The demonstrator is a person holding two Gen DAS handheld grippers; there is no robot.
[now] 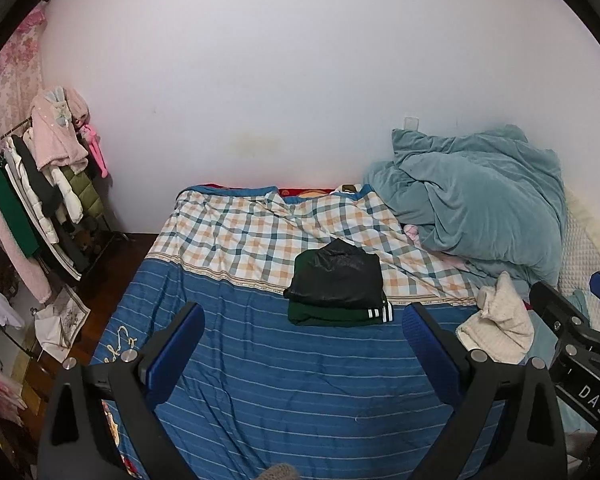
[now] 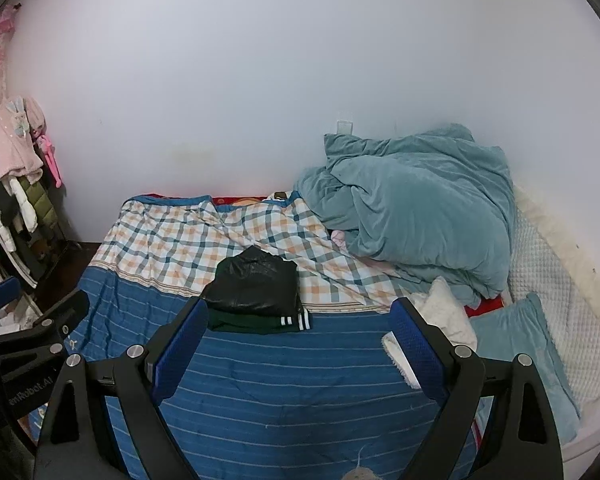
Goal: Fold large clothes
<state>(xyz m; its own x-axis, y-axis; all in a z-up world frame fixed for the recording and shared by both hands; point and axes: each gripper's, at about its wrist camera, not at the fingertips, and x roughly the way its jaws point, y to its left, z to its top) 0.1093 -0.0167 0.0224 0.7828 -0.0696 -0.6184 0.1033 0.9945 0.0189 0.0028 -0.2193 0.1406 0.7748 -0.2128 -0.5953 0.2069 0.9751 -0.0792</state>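
A folded stack, a shiny black garment (image 1: 338, 276) on a dark green one with white cuff stripes (image 1: 336, 314), lies mid-bed on the blue striped sheet (image 1: 300, 380); the stack also shows in the right wrist view (image 2: 256, 280). A crumpled cream fleece garment (image 1: 500, 324) lies to its right, also in the right wrist view (image 2: 444, 312). My left gripper (image 1: 304, 320) is open and empty, held above the sheet short of the stack. My right gripper (image 2: 300, 316) is open and empty, alongside; its body shows in the left wrist view (image 1: 572, 332).
A heaped teal duvet (image 2: 416, 204) fills the bed's far right by the wall, with a teal pillow (image 2: 524, 356) nearer. A plaid sheet (image 1: 260, 236) covers the bed's far half. A clothes rack (image 1: 40, 184) with coats stands at the left.
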